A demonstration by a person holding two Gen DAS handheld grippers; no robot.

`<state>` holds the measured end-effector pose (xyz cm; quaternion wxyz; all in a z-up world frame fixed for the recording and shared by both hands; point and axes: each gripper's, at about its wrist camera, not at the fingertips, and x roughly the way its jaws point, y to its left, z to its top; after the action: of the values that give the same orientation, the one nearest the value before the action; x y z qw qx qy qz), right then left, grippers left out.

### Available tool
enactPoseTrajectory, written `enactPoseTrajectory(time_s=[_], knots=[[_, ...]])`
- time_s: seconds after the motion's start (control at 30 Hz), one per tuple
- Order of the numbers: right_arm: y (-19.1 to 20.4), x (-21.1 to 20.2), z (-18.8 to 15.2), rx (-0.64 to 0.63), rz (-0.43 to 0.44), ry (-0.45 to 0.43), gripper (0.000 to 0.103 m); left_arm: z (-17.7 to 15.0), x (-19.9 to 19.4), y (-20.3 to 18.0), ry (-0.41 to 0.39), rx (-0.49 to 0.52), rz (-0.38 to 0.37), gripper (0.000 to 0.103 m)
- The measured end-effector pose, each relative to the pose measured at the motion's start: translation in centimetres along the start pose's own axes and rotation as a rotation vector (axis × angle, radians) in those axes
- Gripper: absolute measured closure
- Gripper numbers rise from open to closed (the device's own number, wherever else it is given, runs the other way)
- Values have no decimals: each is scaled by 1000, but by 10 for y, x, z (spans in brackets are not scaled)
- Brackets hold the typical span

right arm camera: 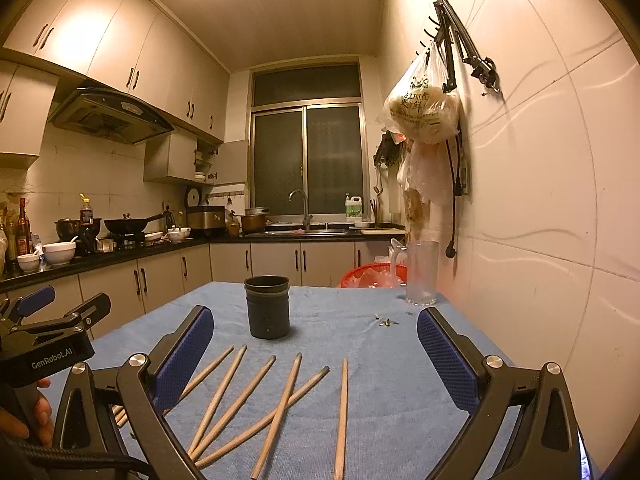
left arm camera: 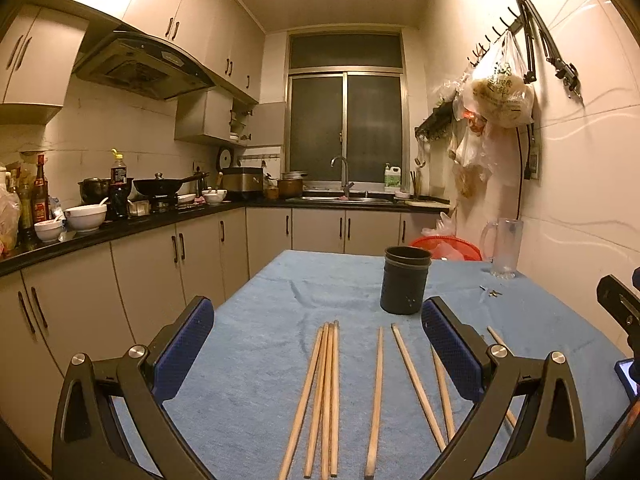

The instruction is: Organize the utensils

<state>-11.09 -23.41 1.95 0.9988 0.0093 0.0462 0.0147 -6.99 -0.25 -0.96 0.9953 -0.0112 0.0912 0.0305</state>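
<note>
Several wooden chopsticks (left arm camera: 326,396) lie on the blue table cloth (left arm camera: 280,288), some bunched together, others spread apart; they also show in the right wrist view (right arm camera: 280,408). A dark round holder cup (left arm camera: 405,280) stands upright behind them, also in the right wrist view (right arm camera: 267,306). My left gripper (left arm camera: 318,320) is open and empty, hovering above the chopsticks. My right gripper (right arm camera: 316,330) is open and empty, above the chopsticks to the right. The left gripper's body (right arm camera: 52,332) shows at the left edge of the right wrist view.
A glass mug (right arm camera: 420,272) stands at the table's far right by the wall. Small metal bits (right arm camera: 387,322) lie near it. A red basket (right arm camera: 372,274) sits beyond the far edge. Kitchen counter (left arm camera: 120,224) with bowls and bottles runs along the left.
</note>
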Motion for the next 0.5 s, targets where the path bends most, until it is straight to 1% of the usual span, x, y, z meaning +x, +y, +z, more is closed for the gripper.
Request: enactPoseTrajectory(time_s=[0.17, 0.5], knots=[[0, 1, -2, 2, -6, 10, 0, -2, 1, -1, 15, -5, -9, 0], [1, 1, 0, 3, -4, 14, 0, -1, 2, -1, 17, -5, -9, 0]])
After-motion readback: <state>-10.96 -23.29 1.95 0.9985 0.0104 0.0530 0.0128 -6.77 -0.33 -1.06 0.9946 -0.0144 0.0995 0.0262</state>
